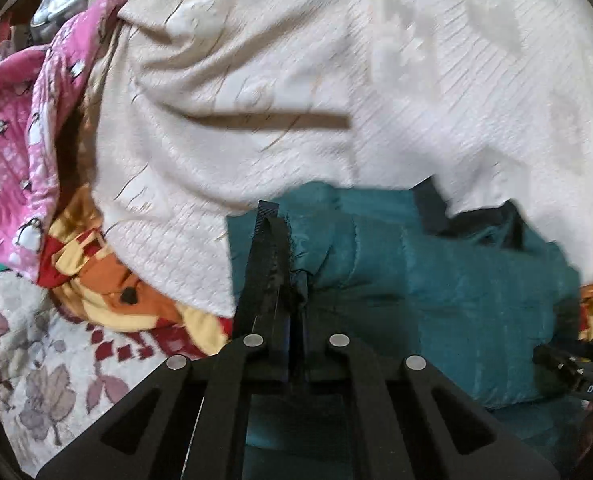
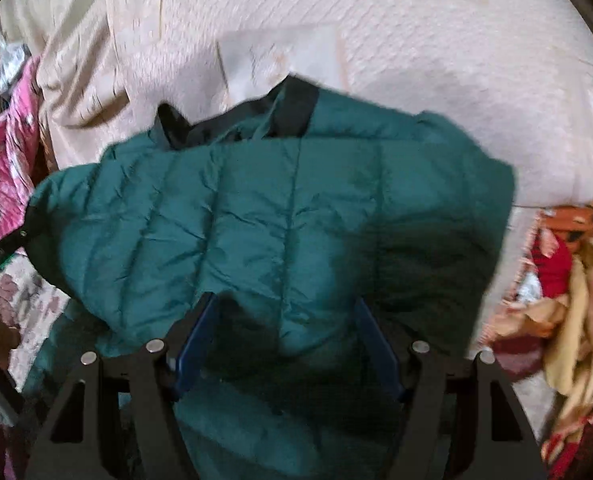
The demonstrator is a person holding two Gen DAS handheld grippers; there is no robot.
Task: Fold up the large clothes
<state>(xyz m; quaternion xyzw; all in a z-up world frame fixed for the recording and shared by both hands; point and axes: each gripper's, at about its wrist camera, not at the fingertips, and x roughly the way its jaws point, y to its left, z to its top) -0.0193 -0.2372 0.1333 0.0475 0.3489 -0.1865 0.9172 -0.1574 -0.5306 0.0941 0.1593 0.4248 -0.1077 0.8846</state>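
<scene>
L gripper (image 1: 286, 248) is closed tight, fingers pressed together w/ a pinch of the teal quilted jacket (image 1: 436, 292) caught at the fabric's edge; the seam bunches right beside the pads at abt 3 o'clock of the tips. From the L wrist view the jacket spreads from the tips toward 3–4 o'clock, its dark collar strip (image 1: 430, 200) at 1 o'clock, half tucked under the cream textured bedspread (image 1: 296, 80).

R gripper (image 2: 288, 336) has jaws standing wide, blue pads either side of a fold of the jacket (image 2: 256, 208); pads don't look to be pressing it, fabric just sits between and over them. Jacket fills centre of the R wrist view, black collar (image 2: 292, 112) at 12 o'clock, a rounded sleeve or shoulder end at 9 o'clock, far edge falling off at 3 o'clock. Picture is motion-blurred, so fine contact is hard to read.

Edges/room: cream bedspread runs from 10 to 2 o'clock beyond the jacket in both views, mostly bare. Pink penguin-print blanket (image 1: 12, 140) is piled at 9–10 o'clock in the L view, w/ an orange-red-yellow patterned blanket (image 1: 108, 280) below it at 8 o'clock, touching the bedspread's edge. Leaf-print sheet (image 1: 36, 360) lies at 7 o'clock. In the R view a red-and-yellow blanket (image 2: 568, 300) is heaped at 3–4 o'clock, just beside the jacket's edge.
</scene>
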